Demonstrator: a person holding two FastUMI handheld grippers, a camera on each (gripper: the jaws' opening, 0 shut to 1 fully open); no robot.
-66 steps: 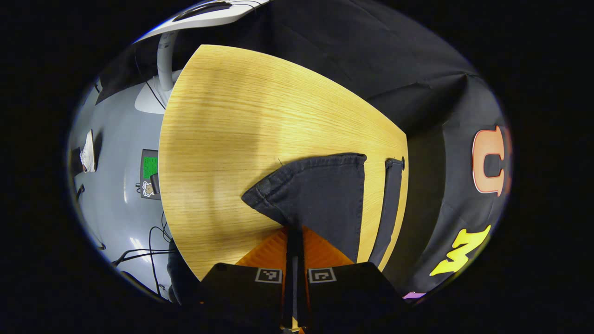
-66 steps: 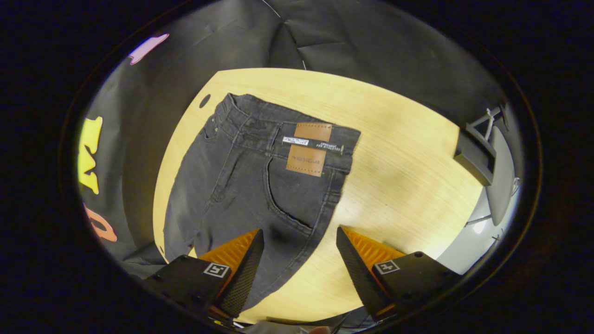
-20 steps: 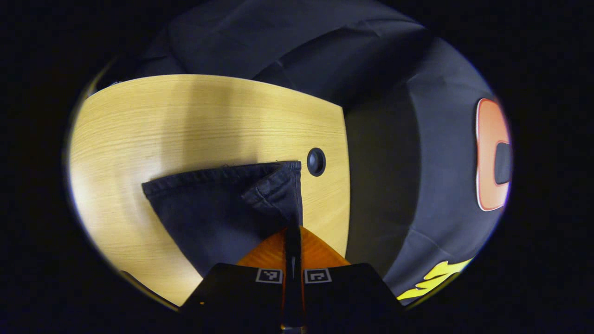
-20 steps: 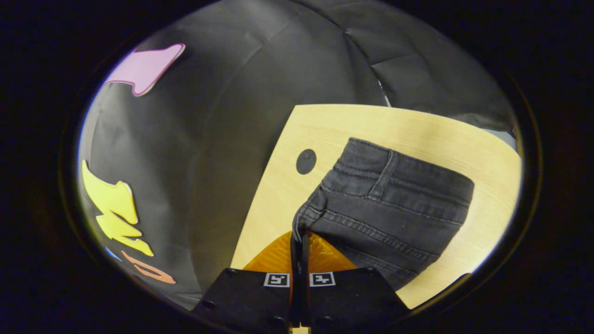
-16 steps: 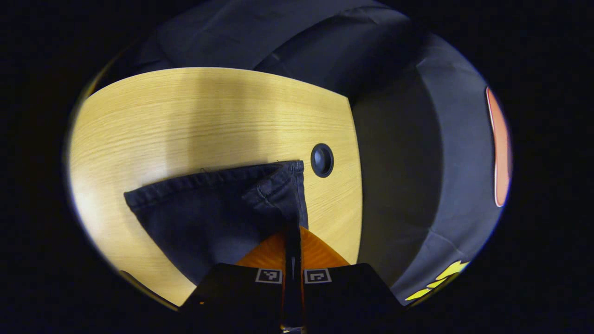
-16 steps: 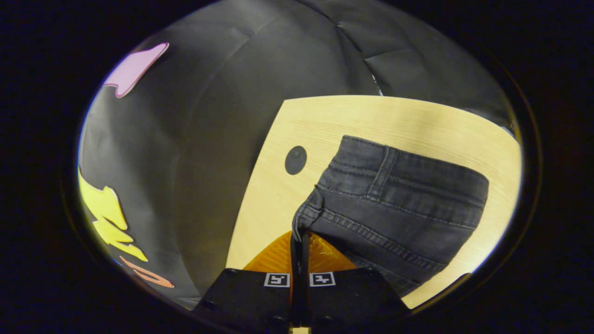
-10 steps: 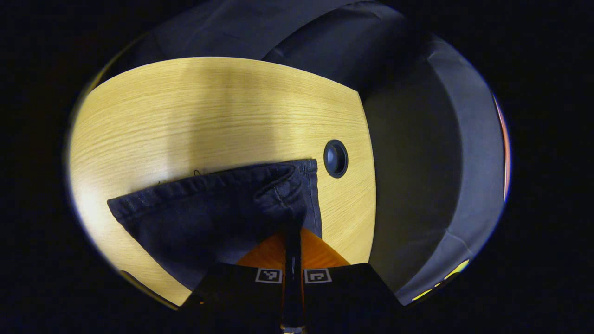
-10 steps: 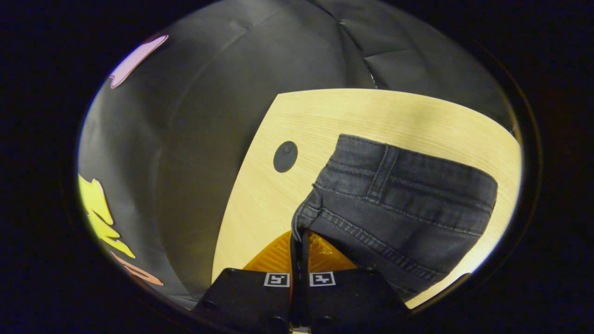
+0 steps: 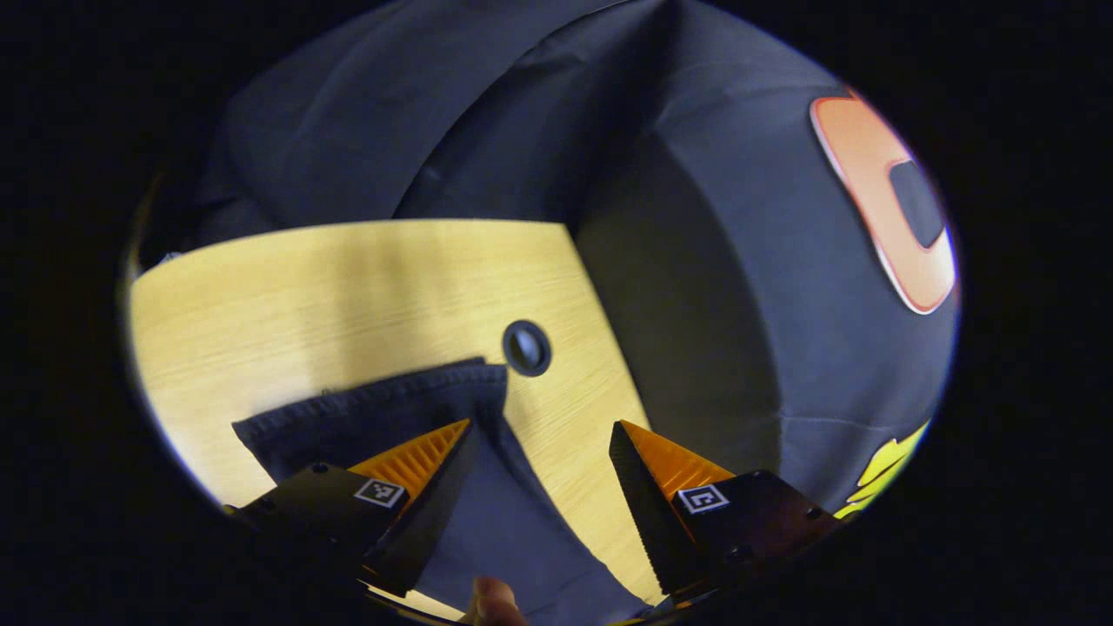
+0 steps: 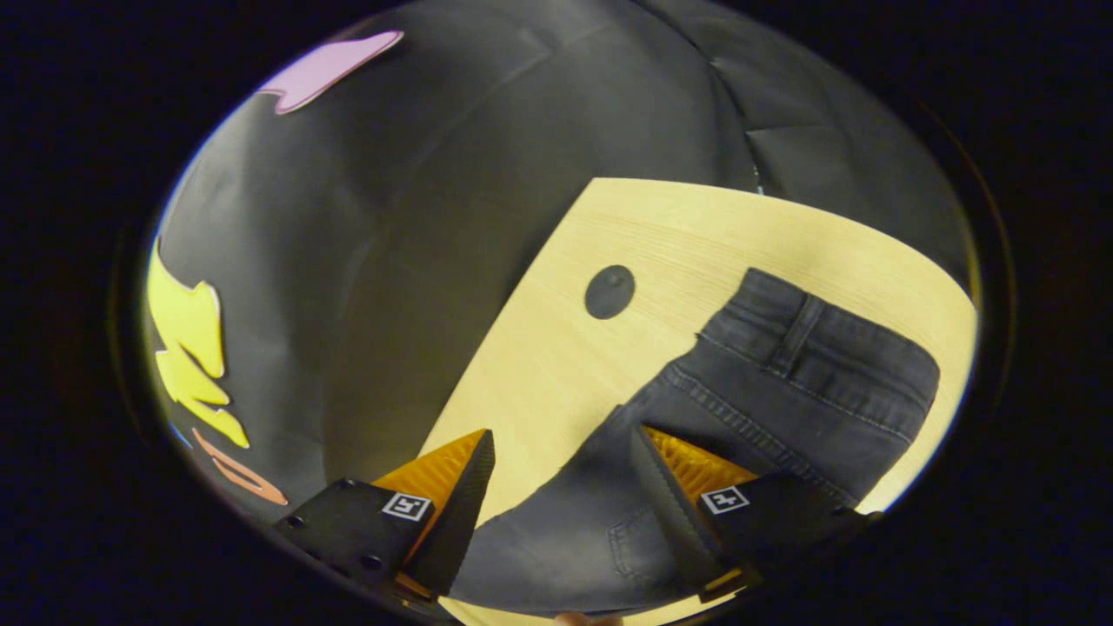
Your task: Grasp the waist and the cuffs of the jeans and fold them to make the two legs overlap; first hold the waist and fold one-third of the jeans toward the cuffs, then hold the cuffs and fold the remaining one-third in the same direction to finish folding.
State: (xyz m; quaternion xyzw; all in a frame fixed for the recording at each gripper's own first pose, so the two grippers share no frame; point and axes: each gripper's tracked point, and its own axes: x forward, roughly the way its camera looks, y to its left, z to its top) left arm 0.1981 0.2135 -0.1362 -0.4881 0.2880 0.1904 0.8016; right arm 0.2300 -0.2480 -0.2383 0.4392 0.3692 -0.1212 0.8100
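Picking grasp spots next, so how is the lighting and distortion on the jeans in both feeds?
Left gripper view: jeans read as a dark, nearly seamless mass, and the table edge bows from fisheye. Right gripper view: waistband stitching is sharp, with glare on the wood at the right rim.

Jeans point(image 10: 783, 382) on table point(image 10: 556, 365), beside hole point(image 10: 609, 291)

left gripper point(image 9: 539, 474): ribbed wedge fingers, serrated inner faces, black screwed mounts, one square coded marker each | right gripper point(image 10: 561, 482): identical build | fingertip point(image 9: 491, 600) seen at lower edge
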